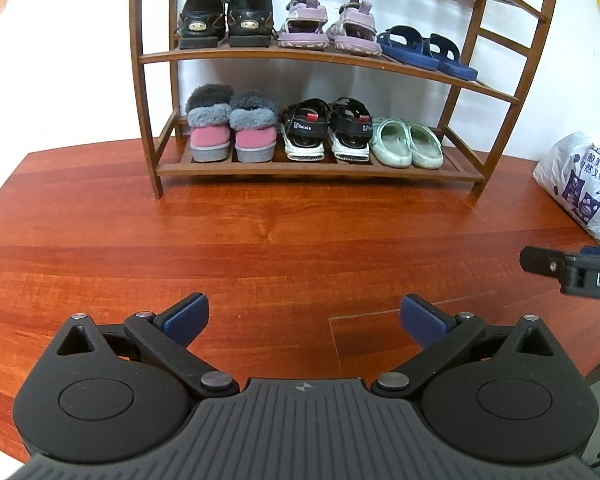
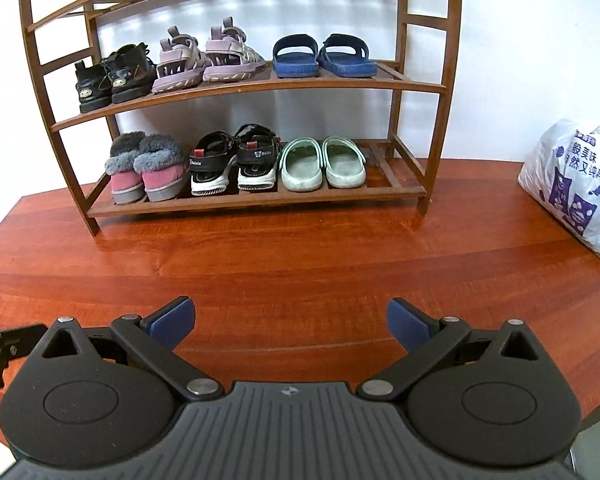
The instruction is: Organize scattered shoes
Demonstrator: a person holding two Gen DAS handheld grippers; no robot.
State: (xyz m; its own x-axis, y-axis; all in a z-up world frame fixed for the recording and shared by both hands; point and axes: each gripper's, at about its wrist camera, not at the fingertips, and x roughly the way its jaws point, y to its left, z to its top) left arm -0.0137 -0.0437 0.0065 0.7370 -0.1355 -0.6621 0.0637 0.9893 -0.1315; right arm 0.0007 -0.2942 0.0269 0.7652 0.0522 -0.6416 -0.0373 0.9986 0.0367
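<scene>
We face a wooden rack (image 1: 148,56) against a white wall, with six pairs lined up on its two lower shelves and no shoe on the floor (image 1: 260,248) in either view. Upper shelf, left to right: black boots (image 1: 224,20), lilac sandals (image 1: 328,28), blue slides (image 1: 424,50). Lower shelf: pink slippers (image 1: 232,128) with grey fur cuffs, black sandals (image 1: 326,130), green clogs (image 1: 406,142). Every pair sits heel out, toes to the wall, long axis running straight away from us, partners side by side and touching or nearly so.

Our left gripper (image 1: 304,316) hangs above bare floorboards, jaws spread wide, nothing between the blue pads. Our right gripper (image 2: 290,318) does the same, equally wide and equally empty; its finger tip shows at the right edge of the left view. The rack lies dead ahead of both, well apart from them; the left is nearer the boots and slippers, the right nearer the slides and clogs.

A printed plastic bag (image 2: 576,184) sits on the floor to the right of the rack, clear of the shelves. Nothing stands between the grippers and the rack.

The shoes lie as the task wants them: paired and shelved. We judge no shoe in view needs moving; whether strays lie outside the frames, we cannot tell.
</scene>
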